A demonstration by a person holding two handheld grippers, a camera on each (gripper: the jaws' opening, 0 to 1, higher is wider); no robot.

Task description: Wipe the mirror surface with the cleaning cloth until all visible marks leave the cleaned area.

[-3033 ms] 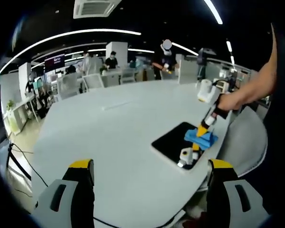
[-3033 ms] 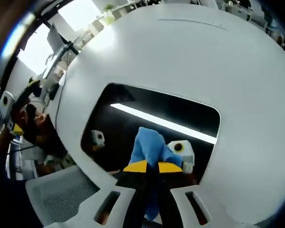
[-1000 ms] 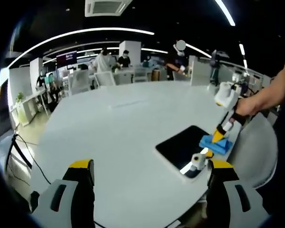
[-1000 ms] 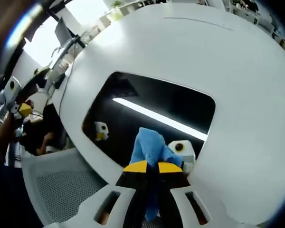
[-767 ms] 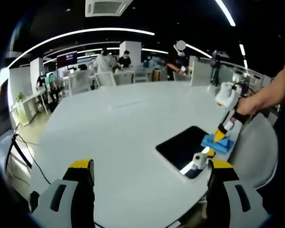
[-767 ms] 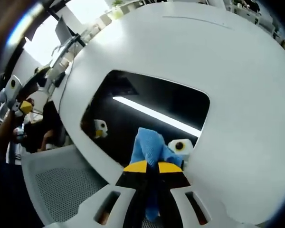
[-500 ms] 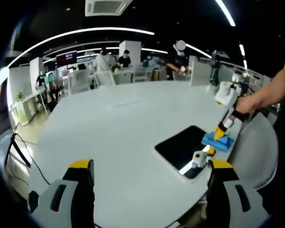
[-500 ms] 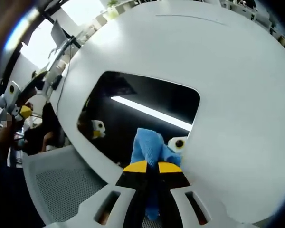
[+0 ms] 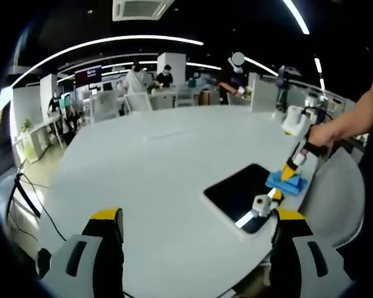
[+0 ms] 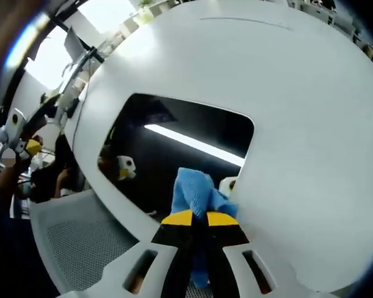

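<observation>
Jaws of the right tool [image 10: 196, 218] pinch a crumpled blue cleaning cloth [image 10: 198, 192], pressed on the dark rectangular mirror [image 10: 174, 158] near its edge. Beyond, the mirror lies flat on the round white table [image 9: 155, 167]. Left tool [image 9: 193, 226] hangs wide, holding nothing, above the table's near edge.

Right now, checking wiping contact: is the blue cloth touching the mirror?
Touching. Left gripper view shows the blue cloth pressed onto the mirror edge under the right gripper.

Cloth [image 10: 197, 194] on mirror [image 10: 174, 158], table [image 10: 298, 93] beneath
</observation>
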